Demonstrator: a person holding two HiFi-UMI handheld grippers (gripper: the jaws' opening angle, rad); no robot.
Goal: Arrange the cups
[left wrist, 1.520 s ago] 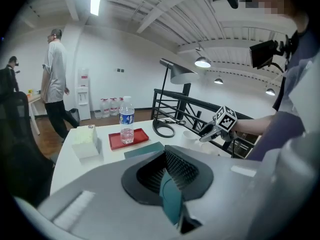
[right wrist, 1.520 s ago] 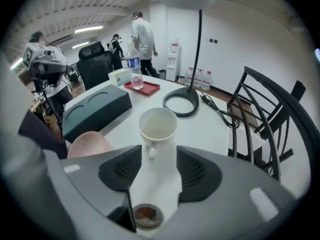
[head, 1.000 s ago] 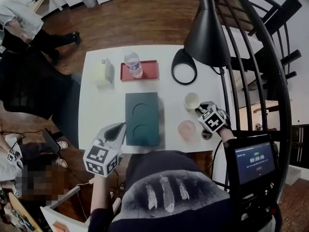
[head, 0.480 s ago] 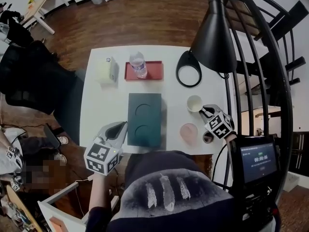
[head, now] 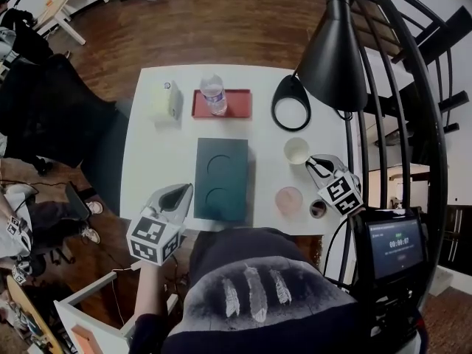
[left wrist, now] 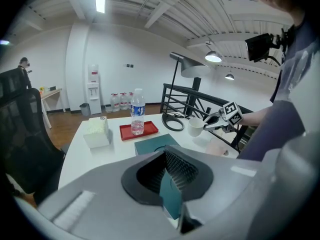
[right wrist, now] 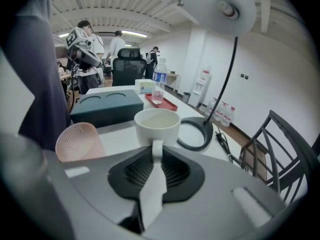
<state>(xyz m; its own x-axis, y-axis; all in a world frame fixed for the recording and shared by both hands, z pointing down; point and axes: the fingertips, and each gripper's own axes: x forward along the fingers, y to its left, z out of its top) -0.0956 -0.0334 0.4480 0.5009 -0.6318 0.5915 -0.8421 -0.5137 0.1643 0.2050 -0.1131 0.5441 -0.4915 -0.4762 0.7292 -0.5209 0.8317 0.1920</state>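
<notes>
Quick count from my end: two cups, a white cup [head: 297,150] and a pink cup [head: 288,199], both on the right part of the table [head: 147,168]. Also one teal tray [head: 221,179] with two round recesses, both empty, one red tray [head: 240,103] with one water bottle [head: 214,94] standing on it, one tissue box [head: 166,102] and one black lamp [head: 335,50].

Compared with a second before, the right hand-held gripper [head: 313,165] had just been closing and was now clenched on the white cup's handle. I couldn't tell whether the cup had left the table. The pink cup sat where it was, just right of the teal tray.

The right one tilted down from the table's right edge, marker cube toward me. The left hand-held gripper [head: 177,195] hung over the near edge beside the teal tray, angled down at it, jaws a narrow gap apart with nothing in them.
</notes>
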